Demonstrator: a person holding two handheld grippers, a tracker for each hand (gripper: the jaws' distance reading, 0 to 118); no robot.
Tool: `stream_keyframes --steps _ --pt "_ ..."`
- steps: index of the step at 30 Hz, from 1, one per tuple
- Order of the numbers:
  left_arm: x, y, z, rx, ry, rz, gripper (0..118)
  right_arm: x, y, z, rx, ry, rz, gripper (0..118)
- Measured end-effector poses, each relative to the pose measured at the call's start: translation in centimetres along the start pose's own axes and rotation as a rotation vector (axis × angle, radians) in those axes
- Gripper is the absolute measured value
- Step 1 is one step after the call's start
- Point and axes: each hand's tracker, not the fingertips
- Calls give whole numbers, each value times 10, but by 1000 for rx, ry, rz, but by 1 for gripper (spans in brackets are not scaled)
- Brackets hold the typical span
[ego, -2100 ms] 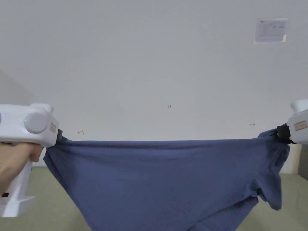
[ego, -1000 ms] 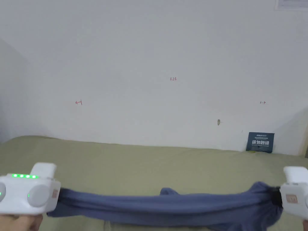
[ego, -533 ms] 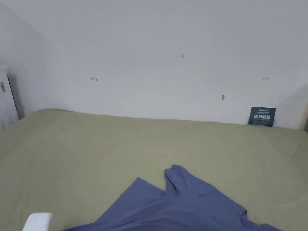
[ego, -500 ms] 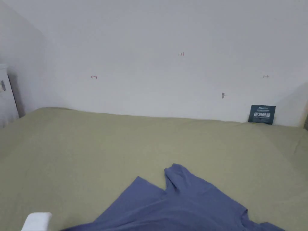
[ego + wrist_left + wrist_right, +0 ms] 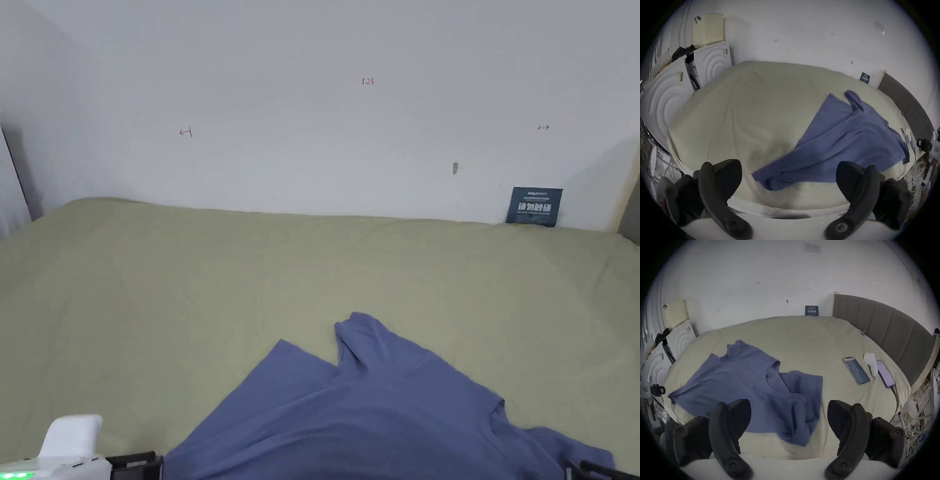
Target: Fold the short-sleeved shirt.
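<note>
The left gripper [image 5: 788,180] at the bottom of its own view has its dark curved jaws spread wide apart, holding nothing. The right gripper [image 5: 789,417] is likewise released at the bottom of its view. Just beyond both lies the blue short-sleeved cotton shirt [image 5: 375,412], rumpled across the lower centre of the head view, one sleeve bunched toward the right gripper. It rests on a pale green bedsheet [image 5: 187,281] that meets a plain white wall [image 5: 312,62]. A grey padded headboard [image 5: 883,324] lines the upper right of the right gripper view, with two flat smartphones [image 5: 855,370] and a white handheld device [image 5: 871,363] well apart from the shirt. A small dark blue card [image 5: 534,205] leans against the wall.
</note>
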Motion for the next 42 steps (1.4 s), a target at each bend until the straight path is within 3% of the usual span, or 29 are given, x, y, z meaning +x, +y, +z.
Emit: stream_keyframes --steps 3,4,5,6,7,8,20,28,29,30,32,33,41,42 --pt "8 7 17 83 -11 -13 116 -19 8 10 44 -10 29 99" --pt "12 8 22 102 -10 -17 109 -25 10 15 74 -5 37 97" --pt "16 9 35 126 -14 -21 94 -32 11 21 112 -10 35 88" --pt "19 9 43 159 -24 -23 68 -37 11 27 145 2 31 62" --pt "21 10 49 166 -30 -28 8 -43 10 33 187 -1 23 13" --pt "24 9 52 154 -29 -37 0 -51 10 38 225 -23 21 2" --pt "-8 -14 58 122 19 0 0 -103 -8 61 244 48 36 2" --pt "-43 -22 12 -46 16 11 0 -130 -23 47 176 103 75 2" --pt "-46 -22 3 -64 15 22 3 -134 -25 45 162 112 81 2" --pt "-52 -21 -8 -90 7 34 15 -136 -27 42 151 118 86 2" --pt "-62 -19 -27 -165 -18 80 92 -142 -30 38 128 118 107 2" --pt "-63 -18 -37 -203 -21 99 116 -145 -32 35 121 118 114 3" --pt "-71 -12 -88 -256 16 107 116 -151 -40 12 50 137 145 3" --pt "-66 -14 -84 -272 -21 119 104 -151 -40 10 43 138 150 3"
